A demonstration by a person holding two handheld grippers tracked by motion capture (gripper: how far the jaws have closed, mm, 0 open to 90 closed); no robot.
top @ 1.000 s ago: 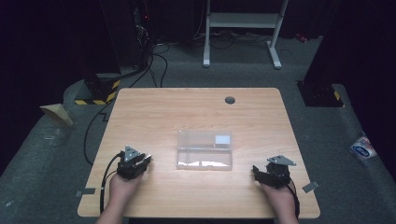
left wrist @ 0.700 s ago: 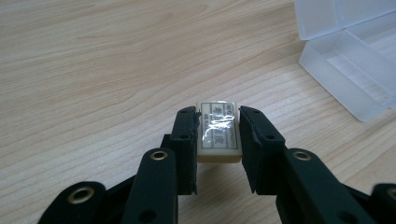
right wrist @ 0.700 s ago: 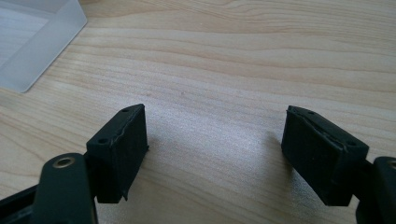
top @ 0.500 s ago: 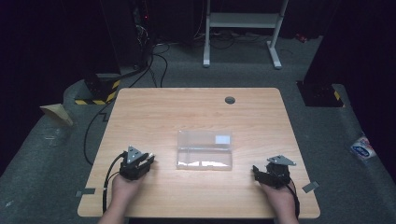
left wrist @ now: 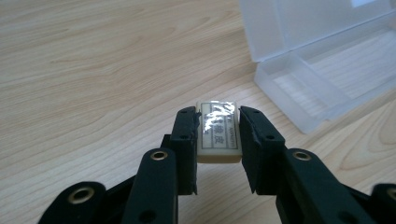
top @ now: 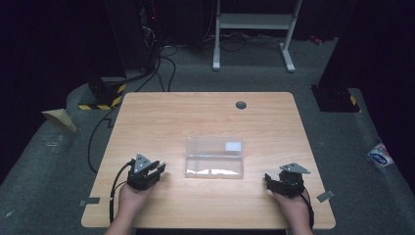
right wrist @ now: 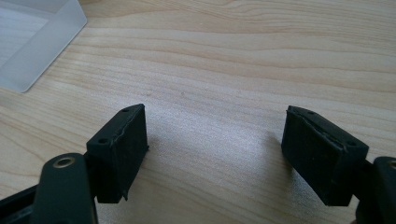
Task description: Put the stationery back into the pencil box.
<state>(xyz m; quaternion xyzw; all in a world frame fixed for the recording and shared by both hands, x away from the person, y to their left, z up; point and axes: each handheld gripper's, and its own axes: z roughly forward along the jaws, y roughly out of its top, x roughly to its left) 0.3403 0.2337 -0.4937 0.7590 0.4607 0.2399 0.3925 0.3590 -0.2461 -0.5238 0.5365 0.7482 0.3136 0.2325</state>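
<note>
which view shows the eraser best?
Left gripper view: the eraser sits close up between the left gripper's jaws, printed wrapper visible. In the high view it's too small to make out.

A wooden table [top: 205, 117] stands on grey carpet [top: 49, 161] in a dark room, white stand [top: 254, 29] behind.

Wooden table [top: 205, 122]; white stand [top: 254, 22] behind.

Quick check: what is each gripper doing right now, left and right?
Left gripper: closed on a small white rectangular eraser with a printed label.
Right gripper: open, holding nothing, above the wooden table.
</note>
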